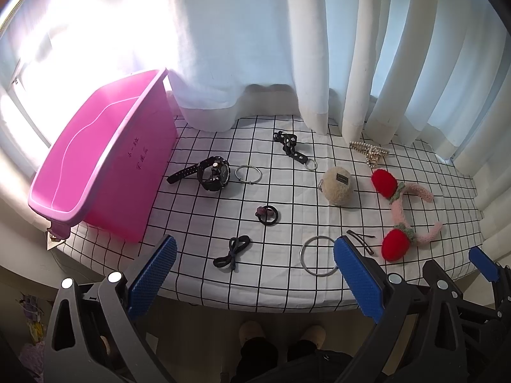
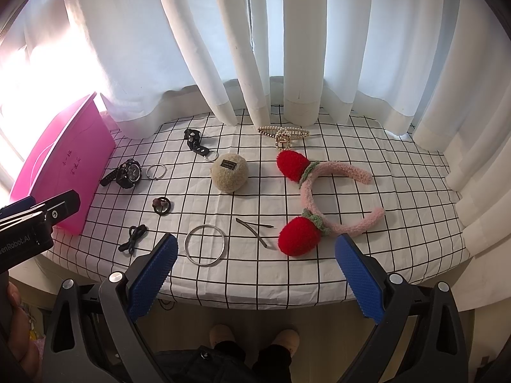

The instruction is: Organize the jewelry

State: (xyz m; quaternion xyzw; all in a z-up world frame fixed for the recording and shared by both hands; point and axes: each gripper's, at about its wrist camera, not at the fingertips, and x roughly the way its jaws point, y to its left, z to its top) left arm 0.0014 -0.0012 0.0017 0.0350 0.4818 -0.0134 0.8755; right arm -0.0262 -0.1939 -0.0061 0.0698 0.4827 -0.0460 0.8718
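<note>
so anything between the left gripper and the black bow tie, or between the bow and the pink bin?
Nothing visible. The left gripper is open just short of the black bow tie, with bare cloth between. From the bow to the pink bin the cloth is also bare; the bin's wall must be cleared.

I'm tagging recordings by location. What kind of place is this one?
Probably a room in a home, at a window: sheer white curtains hang behind a table with a grid-pattern cloth, strewn with accessories such as a watch and a strawberry headband.
</note>
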